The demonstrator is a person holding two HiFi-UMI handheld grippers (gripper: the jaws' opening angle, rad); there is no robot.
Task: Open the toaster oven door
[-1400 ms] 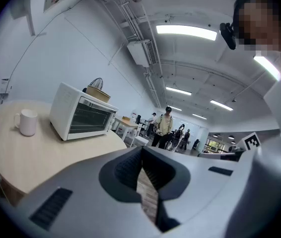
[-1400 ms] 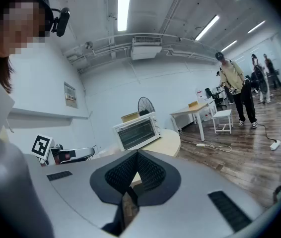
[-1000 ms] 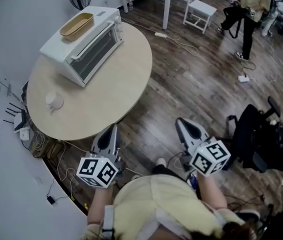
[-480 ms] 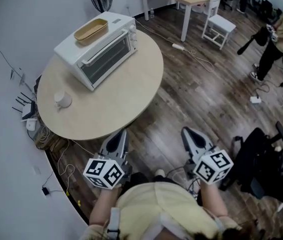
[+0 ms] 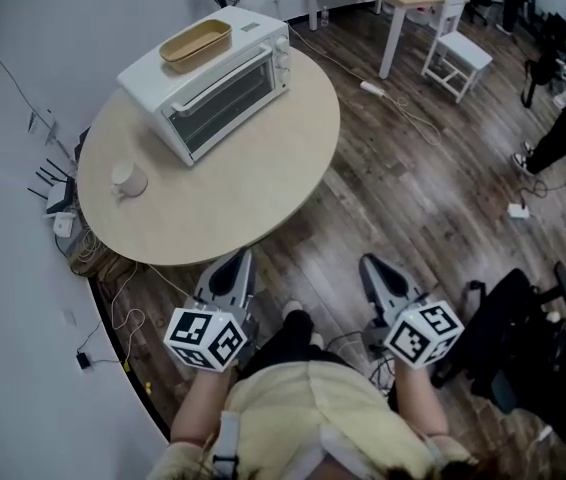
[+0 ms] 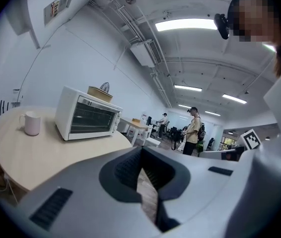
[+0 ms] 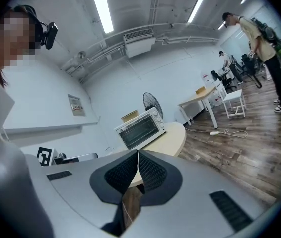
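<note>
Wood-plank flooring [image 5: 403, 188] surrounds a round table [image 5: 233, 198] bearing toaster oven [image 5: 213, 83] and mug [image 5: 128, 179].

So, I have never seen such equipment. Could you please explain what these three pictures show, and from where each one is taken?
There is no robot here. A person holds a two-jaw hand tool in each hand. The head view comes from a camera on the person's head, looking down at the left gripper and the right gripper. The two gripper views come from a camera riding on each tool, looking along its jaws. On the round table stand a mug and a white toaster oven. Its door is closed and a tan tray lies on top. Both grippers are shut, hold nothing, and are away from the oven.
</note>
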